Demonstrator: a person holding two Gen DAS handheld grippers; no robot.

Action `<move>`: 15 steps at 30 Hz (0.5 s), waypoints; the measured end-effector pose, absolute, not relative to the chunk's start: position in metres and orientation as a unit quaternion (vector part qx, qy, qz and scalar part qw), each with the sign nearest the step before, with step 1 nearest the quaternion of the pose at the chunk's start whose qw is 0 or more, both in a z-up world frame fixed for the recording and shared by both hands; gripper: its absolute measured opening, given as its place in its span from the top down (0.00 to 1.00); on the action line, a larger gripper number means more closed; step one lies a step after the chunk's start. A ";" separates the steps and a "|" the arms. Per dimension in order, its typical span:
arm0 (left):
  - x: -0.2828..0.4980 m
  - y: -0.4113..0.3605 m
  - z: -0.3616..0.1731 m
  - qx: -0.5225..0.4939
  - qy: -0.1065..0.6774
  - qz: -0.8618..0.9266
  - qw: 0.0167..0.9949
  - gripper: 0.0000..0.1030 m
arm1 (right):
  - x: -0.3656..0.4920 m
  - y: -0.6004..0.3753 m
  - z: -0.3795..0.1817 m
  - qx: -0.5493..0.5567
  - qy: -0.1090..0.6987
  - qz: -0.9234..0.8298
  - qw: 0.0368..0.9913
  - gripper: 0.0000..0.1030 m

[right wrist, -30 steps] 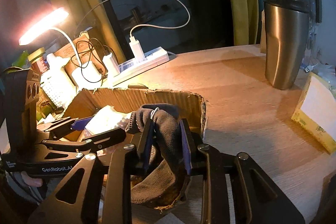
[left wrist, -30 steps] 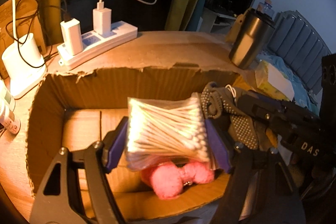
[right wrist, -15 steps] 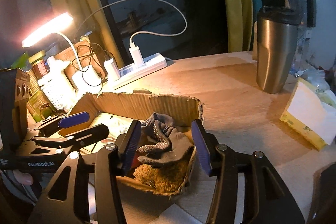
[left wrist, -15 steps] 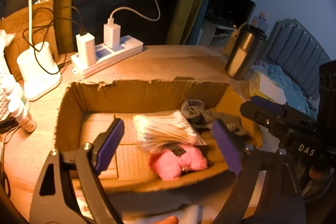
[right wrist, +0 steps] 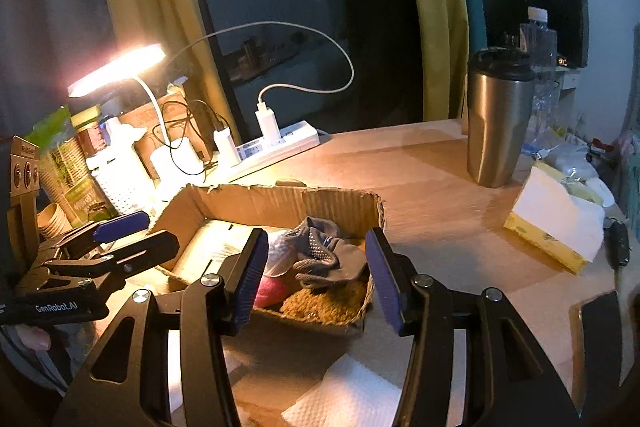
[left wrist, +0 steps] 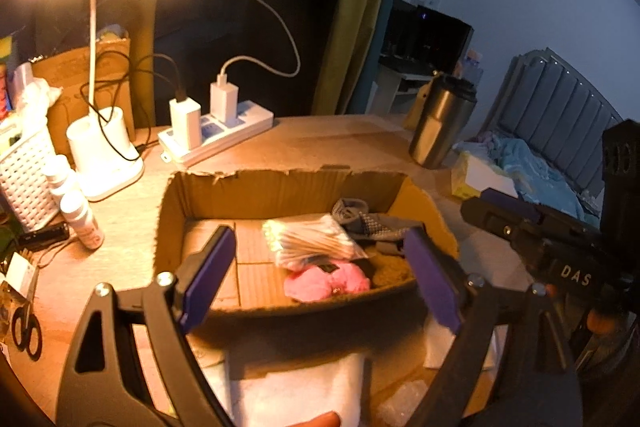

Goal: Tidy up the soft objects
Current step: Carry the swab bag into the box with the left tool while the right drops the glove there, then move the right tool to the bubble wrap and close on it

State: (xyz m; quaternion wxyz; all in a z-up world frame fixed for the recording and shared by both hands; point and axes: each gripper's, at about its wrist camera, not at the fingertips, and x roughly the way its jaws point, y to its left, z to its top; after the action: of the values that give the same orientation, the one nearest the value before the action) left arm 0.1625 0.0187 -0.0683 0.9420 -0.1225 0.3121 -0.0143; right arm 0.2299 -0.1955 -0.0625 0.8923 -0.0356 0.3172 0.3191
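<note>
An open cardboard box [left wrist: 280, 187] [right wrist: 288, 201] sits on the wooden desk. Inside lie a clear bag of cotton swabs [left wrist: 310, 241], a pink fluffy item [left wrist: 328, 283] [right wrist: 269, 291], a grey dotted sock [left wrist: 370, 225] [right wrist: 324, 257] and a tan woolly item [left wrist: 394, 269] [right wrist: 328, 301]. My left gripper [left wrist: 320, 281] is open and empty, held above the box's near wall. My right gripper [right wrist: 316, 281] is open and empty, just above the sock at the box's right end. Each gripper also shows in the other's view, the right one [left wrist: 532, 231] and the left one [right wrist: 112, 239].
White paper towels [left wrist: 296, 387] [right wrist: 344, 395] lie in front of the box. Behind it are a power strip with chargers [left wrist: 216, 131], a lit desk lamp [left wrist: 104, 163], small bottles [left wrist: 80, 211] and a white basket [left wrist: 24, 179]. A steel tumbler [right wrist: 498, 123] and tissue box [right wrist: 556, 219] stand right. Scissors [left wrist: 26, 331] lie left.
My left gripper opened and dropped the cotton swab bag into the box; my right gripper opened and left the sock there. Both grippers then pulled back and up from the box.
</note>
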 end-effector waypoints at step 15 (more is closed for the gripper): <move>0.109 0.014 -0.054 -0.111 0.287 -0.015 0.951 0.15 | 0.179 -0.204 -0.050 -0.045 0.300 0.316 0.899 0.48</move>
State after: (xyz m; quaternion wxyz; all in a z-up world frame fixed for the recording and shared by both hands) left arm 0.1089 0.0139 -0.0537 0.9514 -0.1109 0.2870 -0.0149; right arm 0.1791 -0.2044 -0.0497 0.8989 -0.0451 0.3001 0.3161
